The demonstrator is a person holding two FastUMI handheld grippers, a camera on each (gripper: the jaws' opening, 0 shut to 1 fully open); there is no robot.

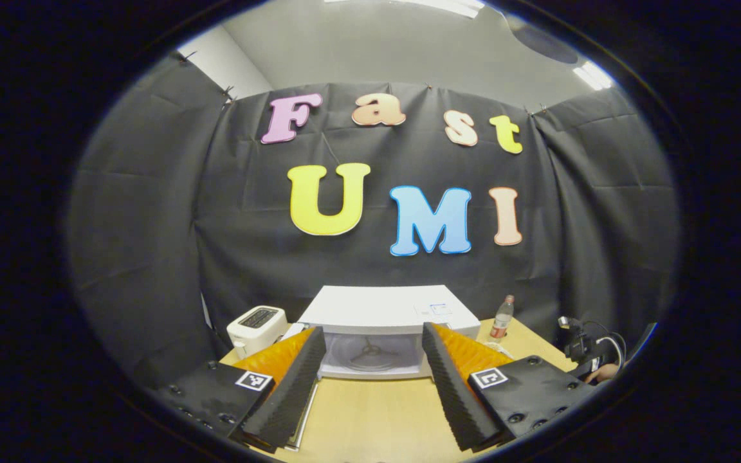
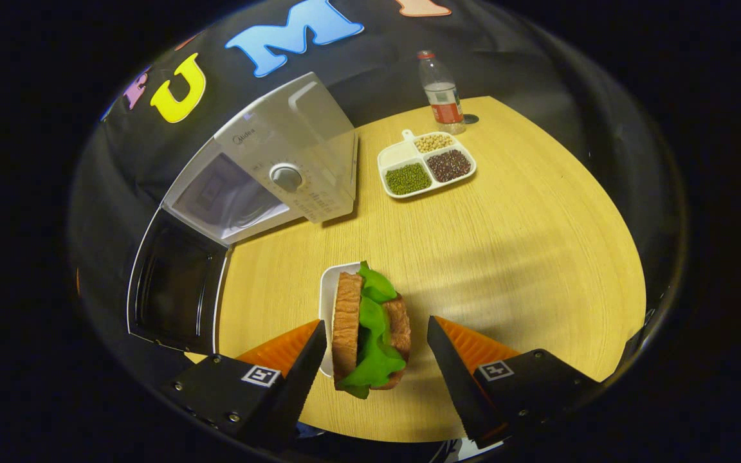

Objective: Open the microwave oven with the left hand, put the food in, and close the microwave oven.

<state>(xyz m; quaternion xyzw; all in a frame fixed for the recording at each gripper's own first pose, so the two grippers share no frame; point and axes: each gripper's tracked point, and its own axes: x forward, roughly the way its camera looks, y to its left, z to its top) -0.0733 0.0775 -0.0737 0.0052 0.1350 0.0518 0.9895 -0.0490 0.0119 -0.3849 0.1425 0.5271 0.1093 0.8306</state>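
The white microwave (image 1: pixel 386 308) stands at the back of the wooden table with its door open, and its cavity with the turntable ring (image 1: pixel 367 350) faces me. My left gripper (image 1: pixel 374 329) is open in front of that cavity and holds nothing. In the right gripper view, the sandwich (image 2: pixel 370 328), bread with green lettuce, lies on a small white plate (image 2: pixel 329 289) on the table. My right gripper (image 2: pixel 375 321) is open and straddles the sandwich, with a gap on each side. The microwave body (image 2: pixel 293 161) is to the upper left, and its dark-windowed door (image 2: pixel 174 283) is swung wide.
A white toaster (image 1: pixel 256 328) sits left of the microwave. A plastic bottle (image 2: pixel 441 90) and a divided tray of beans (image 2: pixel 425 167) stand right of it. A hand with a black device and cables (image 1: pixel 579 347) is at the table's right edge. Bare tabletop (image 2: pixel 512 257) lies right of the sandwich.
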